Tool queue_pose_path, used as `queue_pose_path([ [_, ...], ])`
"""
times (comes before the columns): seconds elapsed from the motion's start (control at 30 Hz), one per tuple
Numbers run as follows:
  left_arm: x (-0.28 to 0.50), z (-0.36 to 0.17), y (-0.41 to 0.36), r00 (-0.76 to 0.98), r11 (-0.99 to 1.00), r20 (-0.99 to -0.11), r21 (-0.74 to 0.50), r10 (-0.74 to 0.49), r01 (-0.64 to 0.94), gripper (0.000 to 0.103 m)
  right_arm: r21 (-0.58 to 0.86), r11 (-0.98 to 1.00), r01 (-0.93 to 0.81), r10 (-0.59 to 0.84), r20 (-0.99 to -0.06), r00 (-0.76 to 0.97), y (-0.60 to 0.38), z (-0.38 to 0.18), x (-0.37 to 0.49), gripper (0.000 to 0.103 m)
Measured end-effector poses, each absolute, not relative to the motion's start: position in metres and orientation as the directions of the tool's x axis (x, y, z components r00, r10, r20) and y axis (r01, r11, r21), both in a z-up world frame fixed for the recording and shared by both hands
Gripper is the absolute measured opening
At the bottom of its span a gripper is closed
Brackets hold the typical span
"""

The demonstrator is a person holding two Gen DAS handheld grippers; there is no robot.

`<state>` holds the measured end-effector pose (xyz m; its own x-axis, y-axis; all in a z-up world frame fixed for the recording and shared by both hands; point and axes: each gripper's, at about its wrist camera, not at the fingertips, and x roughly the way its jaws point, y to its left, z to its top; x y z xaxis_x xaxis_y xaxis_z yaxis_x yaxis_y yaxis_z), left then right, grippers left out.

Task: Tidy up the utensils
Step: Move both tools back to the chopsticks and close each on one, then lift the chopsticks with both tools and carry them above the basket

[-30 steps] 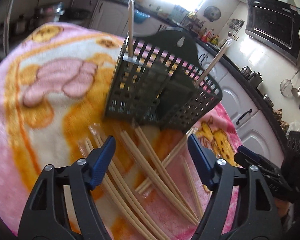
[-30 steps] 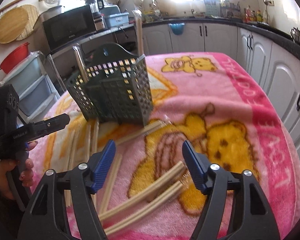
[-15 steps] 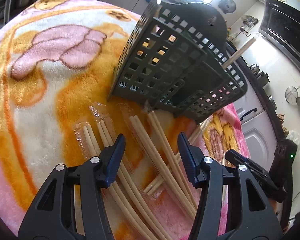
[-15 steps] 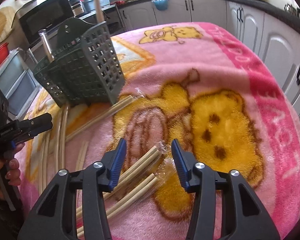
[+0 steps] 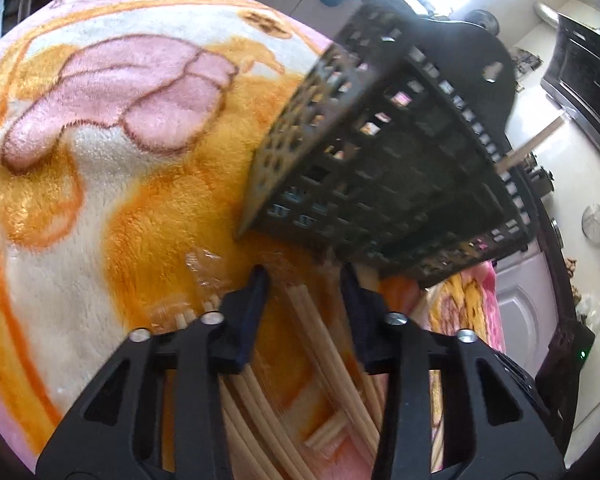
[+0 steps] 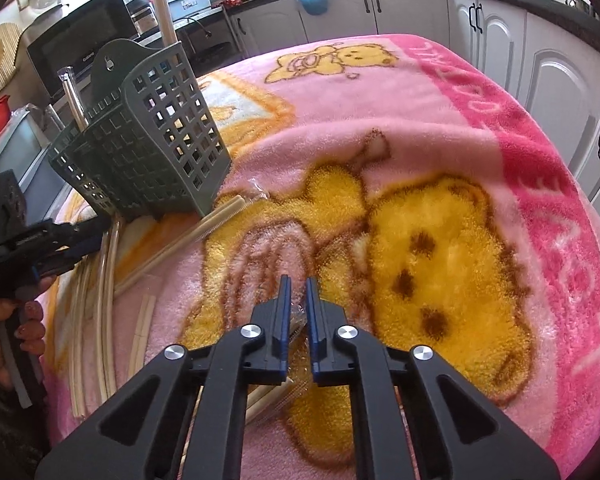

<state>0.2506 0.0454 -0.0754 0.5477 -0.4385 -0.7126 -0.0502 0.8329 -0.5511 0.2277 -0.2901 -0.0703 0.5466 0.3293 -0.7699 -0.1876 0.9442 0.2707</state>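
Note:
A dark green perforated utensil basket (image 6: 148,152) stands on a pink cartoon blanket (image 6: 440,128) and holds two wrapped chopstick pairs upright; it also shows in the left wrist view (image 5: 384,168). Several wrapped chopstick pairs (image 5: 320,356) lie in front of it. My left gripper (image 5: 302,276) is partly open, low over these pairs, its jaws either side of one pair near the basket's foot. My right gripper (image 6: 298,286) is shut on the wrapper end of a chopstick pair (image 6: 268,396) on the blanket.
More chopstick pairs (image 6: 100,280) lie on the left of the blanket, one pair (image 6: 216,220) leaning by the basket's corner. The left gripper and the hand holding it (image 6: 24,264) show at the left. White cabinets (image 6: 500,40) and a microwave (image 6: 80,48) surround the table.
Both grippers have dropped towards the blanket and moved forward. The right gripper has closed from wide open onto a wrapped pair. The left gripper has narrowed around a pair near the basket.

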Motion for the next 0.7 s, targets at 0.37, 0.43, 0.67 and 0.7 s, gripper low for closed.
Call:
queue_pose_path([
  [0.37,0.246,-0.078,0.066,0.559,0.814,-0.697,-0.578,-0.45,-0.066,0.004,0.284,0.935,-0.214,0.356,-0.721,0.595,-0.288,-0.049,0.223,0.001],
  [0.43,0.242,-0.071,0.064,0.577,0.812,-0.679,-0.582,-0.454,-0.046,0.004,0.29,0.928,-0.233,0.372,-0.702,0.607,-0.285,-0.041,0.22,0.001],
  [0.67,0.222,-0.024,0.07,0.667,0.826,-0.598,-0.562,-0.444,0.046,0.003,0.295,0.907,-0.299,0.42,-0.639,0.645,-0.274,-0.013,0.209,0.001],
  [0.7,0.219,-0.018,0.07,0.678,0.827,-0.586,-0.56,-0.444,0.058,0.003,0.295,0.905,-0.306,0.425,-0.631,0.649,-0.272,-0.01,0.208,0.001],
])
